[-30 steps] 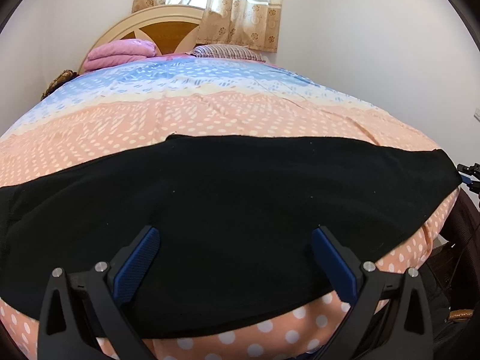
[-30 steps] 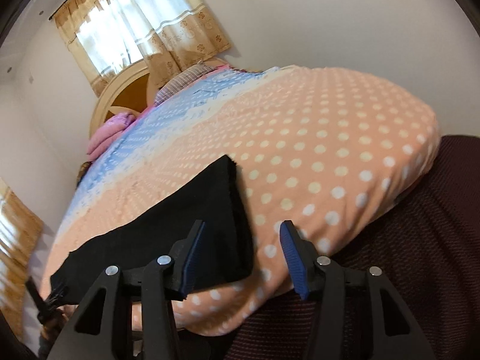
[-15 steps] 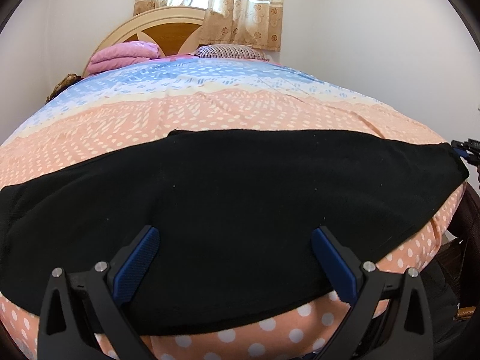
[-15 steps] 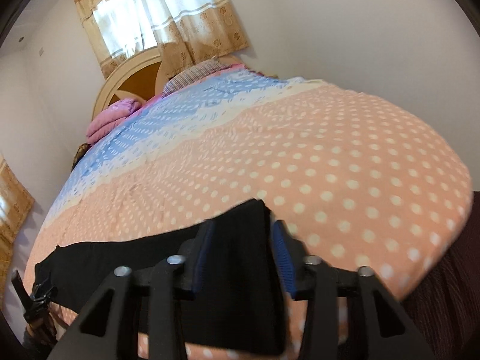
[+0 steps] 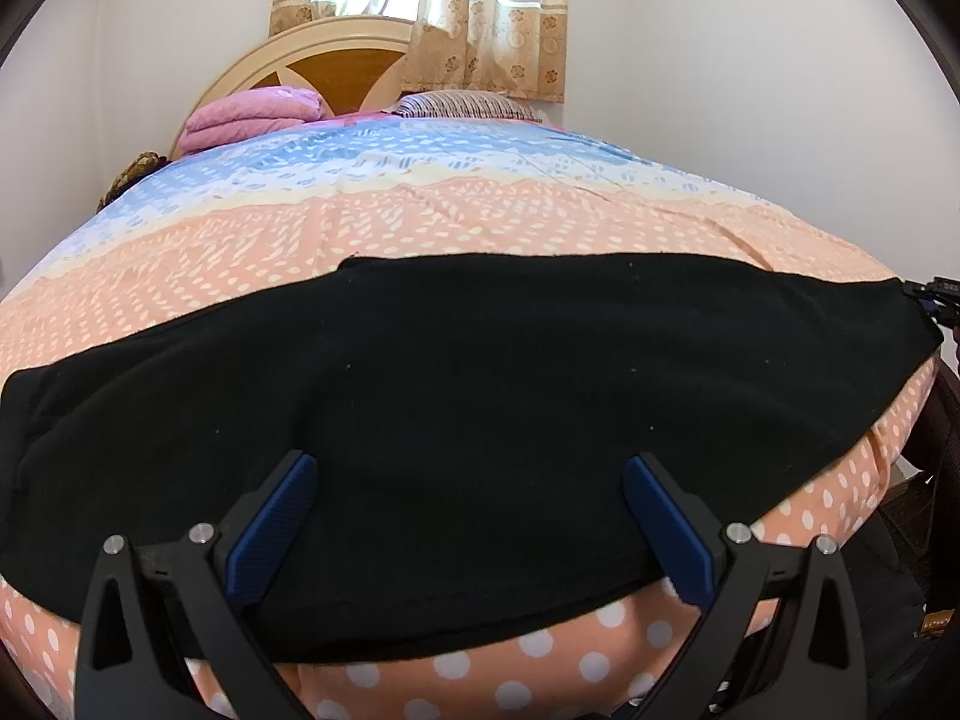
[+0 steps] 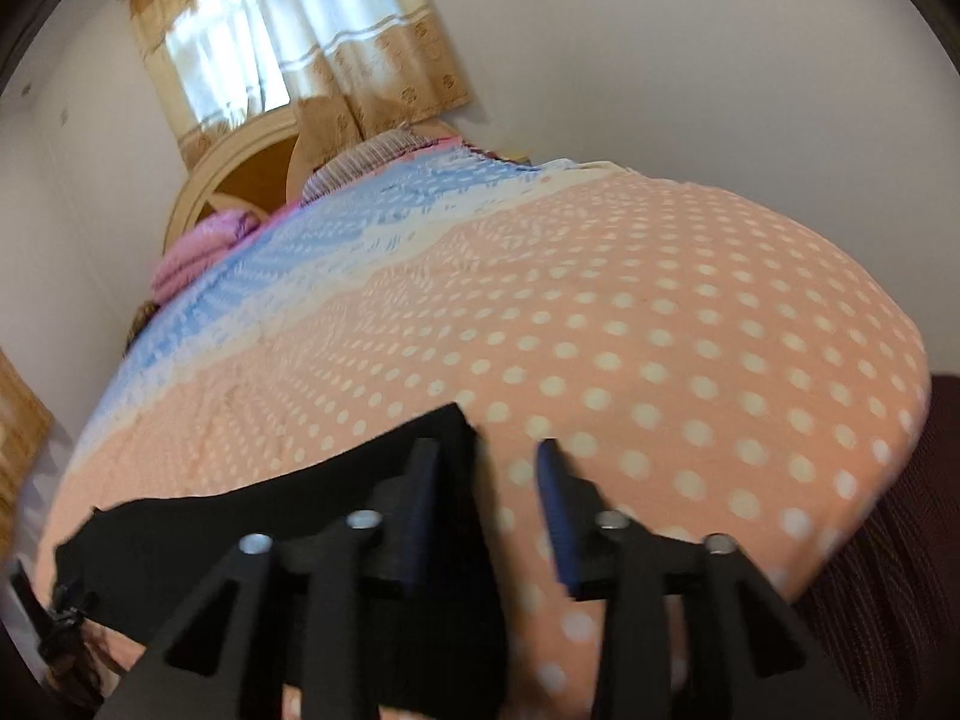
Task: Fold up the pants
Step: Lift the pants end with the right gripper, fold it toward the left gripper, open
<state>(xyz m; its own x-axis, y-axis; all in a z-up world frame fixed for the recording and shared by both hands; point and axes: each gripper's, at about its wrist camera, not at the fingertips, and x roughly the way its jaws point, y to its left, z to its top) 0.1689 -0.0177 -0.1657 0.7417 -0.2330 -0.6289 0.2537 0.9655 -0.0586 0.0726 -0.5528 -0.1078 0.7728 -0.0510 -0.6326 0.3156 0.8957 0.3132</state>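
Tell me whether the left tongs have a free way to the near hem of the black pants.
Probably yes: the left tongs stand open over the black pants, with nothing lying between them and the near hem.

Ahead of me a peach bedspread with white polka dots (image 5: 480, 222) covers the bed, shading into a blue-and-white patterned band (image 5: 372, 150) toward the far end. A folded pink quilt (image 5: 252, 117) and a striped pillow (image 5: 462, 105) lie against the arched cream-and-wood headboard (image 5: 324, 63). Beige floral curtains (image 5: 480, 12) hang over a bright window on the white wall (image 5: 750, 60).
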